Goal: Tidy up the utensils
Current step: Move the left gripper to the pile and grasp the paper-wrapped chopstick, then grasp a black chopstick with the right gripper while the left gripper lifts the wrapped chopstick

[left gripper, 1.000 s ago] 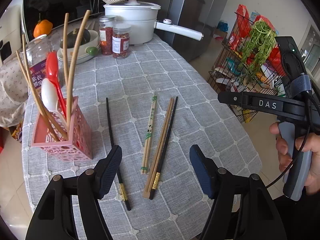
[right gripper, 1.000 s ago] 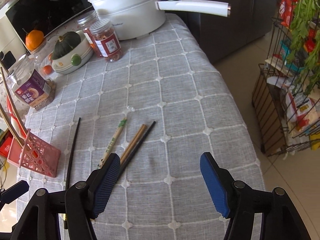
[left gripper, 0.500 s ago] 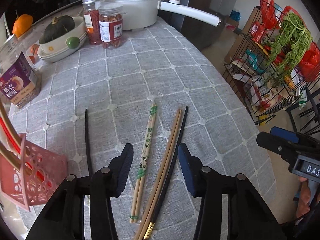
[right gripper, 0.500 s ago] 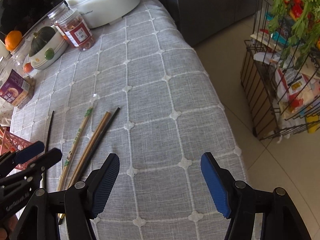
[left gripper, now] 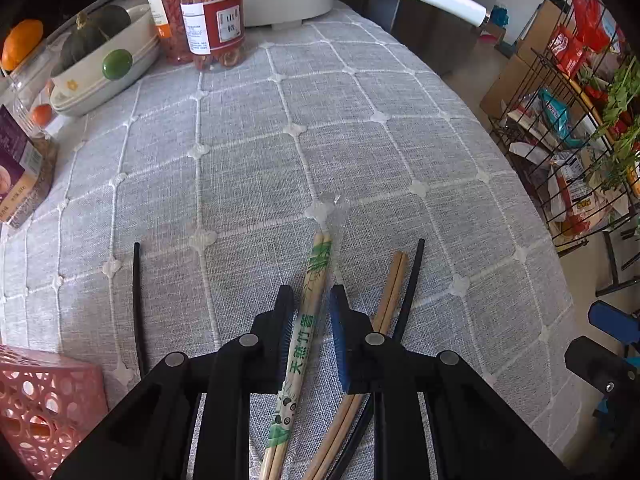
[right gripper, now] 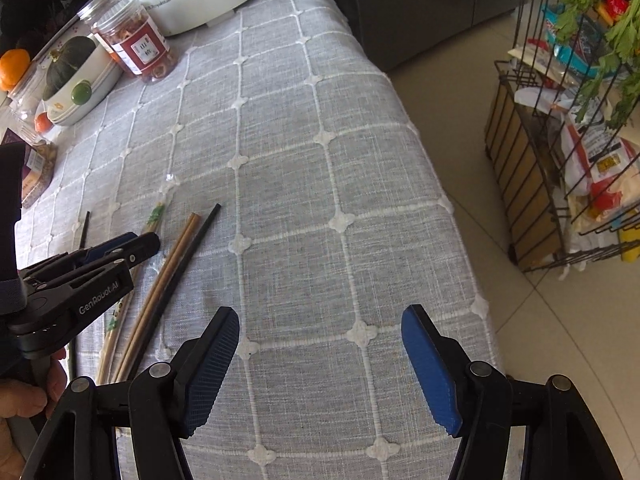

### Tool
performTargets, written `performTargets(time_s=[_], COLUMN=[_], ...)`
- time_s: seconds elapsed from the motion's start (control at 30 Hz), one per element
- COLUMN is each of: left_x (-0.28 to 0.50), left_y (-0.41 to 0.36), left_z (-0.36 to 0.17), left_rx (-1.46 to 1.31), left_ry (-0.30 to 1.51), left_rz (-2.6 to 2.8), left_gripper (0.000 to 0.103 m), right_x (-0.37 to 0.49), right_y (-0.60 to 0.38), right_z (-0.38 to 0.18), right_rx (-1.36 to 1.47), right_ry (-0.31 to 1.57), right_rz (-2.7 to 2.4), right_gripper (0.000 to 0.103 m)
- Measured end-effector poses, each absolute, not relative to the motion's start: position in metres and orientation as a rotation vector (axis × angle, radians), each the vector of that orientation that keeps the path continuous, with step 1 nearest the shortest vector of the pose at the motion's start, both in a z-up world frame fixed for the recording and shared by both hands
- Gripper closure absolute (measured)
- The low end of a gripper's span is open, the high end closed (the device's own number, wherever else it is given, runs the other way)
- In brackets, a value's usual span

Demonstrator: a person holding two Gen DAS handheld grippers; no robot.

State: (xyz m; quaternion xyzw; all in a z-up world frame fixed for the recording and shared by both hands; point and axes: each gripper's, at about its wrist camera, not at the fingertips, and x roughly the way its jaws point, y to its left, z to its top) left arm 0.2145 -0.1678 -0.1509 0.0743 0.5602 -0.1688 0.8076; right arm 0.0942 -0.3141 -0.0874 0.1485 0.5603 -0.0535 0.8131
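At nine o'clock in the left wrist view stands the pink basket (left gripper: 44, 392), a lone black chopstick (left gripper: 138, 308) beside it. At six, the left gripper (left gripper: 310, 320) is closing around the wrapped bamboo chopsticks (left gripper: 316, 280), pads not clearly pressing. The slick wrapper may let them pivot or slip. The right gripper (right gripper: 320, 344) hovers released, empty, over bare tablecloth (right gripper: 304, 160).

Bare tablecloth (right gripper: 360, 208) lies open on the right; jars (left gripper: 210, 20) and bowl (left gripper: 100, 68) crowd the far left corner
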Motion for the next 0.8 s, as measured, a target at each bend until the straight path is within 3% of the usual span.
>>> performTargets(time_s=[0.2,0.8], left_x=[0.207,0.12], left_y=[-0.159,-0.082], left_z=[-0.142,-0.03], left_rx=[0.15,0.095], left_ry=[1.17,0.905], left_rz=[-0.359,-0.435], left_gripper=[0.091,0.098], right_x=[0.094,0.113], right_y=[-0.314,-0.27], right_z=[-0.088,-0.084], right_rx=[0.32,0.32], right_ry=[1.199,1.194], right_rz=[-0.118,-0.085], right_gripper=[0.031,0.031])
